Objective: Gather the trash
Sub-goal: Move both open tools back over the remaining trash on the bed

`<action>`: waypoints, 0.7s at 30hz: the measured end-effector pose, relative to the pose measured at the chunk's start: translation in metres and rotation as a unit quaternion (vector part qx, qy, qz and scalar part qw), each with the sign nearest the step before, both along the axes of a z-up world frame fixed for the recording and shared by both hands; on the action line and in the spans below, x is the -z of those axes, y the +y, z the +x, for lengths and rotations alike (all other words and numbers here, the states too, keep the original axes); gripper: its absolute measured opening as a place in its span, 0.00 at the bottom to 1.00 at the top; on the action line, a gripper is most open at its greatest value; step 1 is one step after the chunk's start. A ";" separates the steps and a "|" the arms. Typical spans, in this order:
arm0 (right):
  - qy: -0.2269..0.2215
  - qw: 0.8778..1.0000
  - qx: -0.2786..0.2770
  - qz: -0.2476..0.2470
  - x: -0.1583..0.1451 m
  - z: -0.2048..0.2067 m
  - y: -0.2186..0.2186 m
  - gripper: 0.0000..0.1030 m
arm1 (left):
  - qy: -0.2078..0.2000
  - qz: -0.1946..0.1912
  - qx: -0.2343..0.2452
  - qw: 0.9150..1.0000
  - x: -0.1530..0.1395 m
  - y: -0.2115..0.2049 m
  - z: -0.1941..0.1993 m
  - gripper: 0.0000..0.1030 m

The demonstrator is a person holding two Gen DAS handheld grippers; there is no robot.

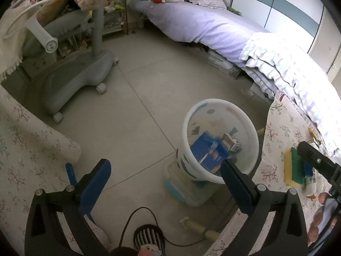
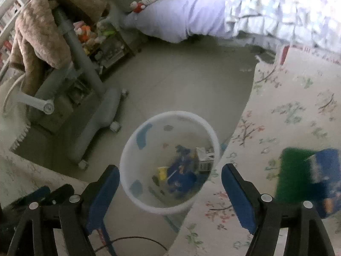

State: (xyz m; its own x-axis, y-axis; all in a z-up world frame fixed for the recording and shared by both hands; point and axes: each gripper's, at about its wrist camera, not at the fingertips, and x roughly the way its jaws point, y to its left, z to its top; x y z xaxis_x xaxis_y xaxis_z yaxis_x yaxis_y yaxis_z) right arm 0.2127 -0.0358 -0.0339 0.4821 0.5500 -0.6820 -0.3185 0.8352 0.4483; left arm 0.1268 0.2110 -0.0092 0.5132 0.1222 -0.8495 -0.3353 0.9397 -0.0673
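Observation:
A white trash bin (image 1: 192, 115) stands on the floor by the floral-cloth table (image 1: 279, 132). It holds a blue package (image 1: 207, 151) and a small carton (image 1: 231, 143). My left gripper (image 1: 165, 168) is open and empty, just in front of the bin. My right gripper (image 2: 169, 177) is open and empty, above the bin (image 2: 136, 128), where the blue package (image 2: 181, 170) and carton (image 2: 204, 155) lie. On the table lie a green-yellow sponge (image 1: 295, 166), a small white bottle (image 1: 309, 181) and, in the right wrist view, a blue package (image 2: 326, 170) on the sponge (image 2: 292, 166).
A grey wheeled chair base (image 1: 81, 79) with a brown blanket (image 2: 42, 29) stands at the left. A bed with lilac bedding (image 1: 202, 25) lies behind. A clear box (image 1: 183, 183) sits under the bin. A black cable (image 1: 153, 213) and a striped object (image 1: 149, 236) lie on the floor.

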 end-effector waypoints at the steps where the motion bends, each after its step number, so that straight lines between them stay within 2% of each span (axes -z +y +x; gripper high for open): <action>1: -0.005 1.000 0.001 -0.009 -0.004 -0.002 -0.002 0.81 | 0.000 -0.001 0.004 1.000 -0.001 -0.003 0.000 1.00; 9: -0.025 0.999 0.011 -0.043 -0.026 -0.031 -0.041 0.81 | -0.003 -0.019 0.038 0.999 -0.008 -0.037 0.001 1.00; 21: -0.019 0.993 0.068 -0.093 -0.040 -0.076 -0.134 0.86 | -0.003 -0.038 0.097 0.995 -0.019 -0.108 0.003 1.00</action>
State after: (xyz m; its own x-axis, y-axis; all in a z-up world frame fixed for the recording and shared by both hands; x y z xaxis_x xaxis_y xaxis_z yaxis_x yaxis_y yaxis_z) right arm 0.1369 -0.1700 0.0057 0.5711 0.3446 -0.7450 -0.2105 0.9387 0.2728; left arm 0.1303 0.1027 0.0094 0.5261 -0.0428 -0.8493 -0.1482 0.9788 -0.1412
